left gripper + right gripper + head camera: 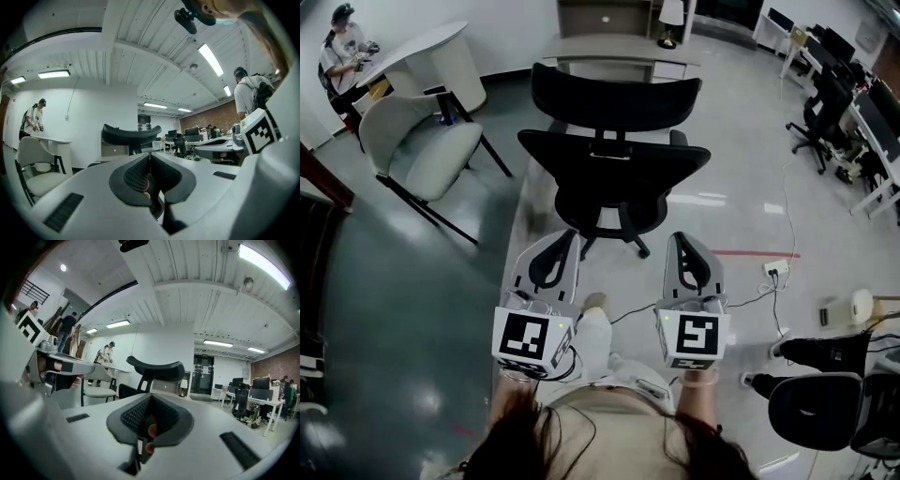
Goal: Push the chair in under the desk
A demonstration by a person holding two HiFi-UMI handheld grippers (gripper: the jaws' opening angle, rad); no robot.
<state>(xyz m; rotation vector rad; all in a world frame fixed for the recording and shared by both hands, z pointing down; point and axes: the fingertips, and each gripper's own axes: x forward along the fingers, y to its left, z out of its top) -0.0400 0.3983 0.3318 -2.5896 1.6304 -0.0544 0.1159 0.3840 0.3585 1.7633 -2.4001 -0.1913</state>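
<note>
**A:** Head view?
**B:** The chair (pixel 614 173) stands upright on the floor (pixel 412 309) before the desk (pixel 619 47), its back to the person. The left gripper (pixel 555 246) and right gripper (pixel 686 246) are short of it.
**A:** Left gripper view?
**B:** Jaws closed, empty. Only the headrest (pixel 131 133) shows, lying crosswise.
**A:** Right gripper view?
**B:** Jaws closed, empty; headrest ahead.

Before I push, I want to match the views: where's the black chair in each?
Head view: black chair upper centre, facing away.
Left gripper view: only its headrest, centre, just above the shut jaws.
Right gripper view: headrest again, centre, above the shut jaws.
Shared landmark: white chair, left of it in all three.
</note>
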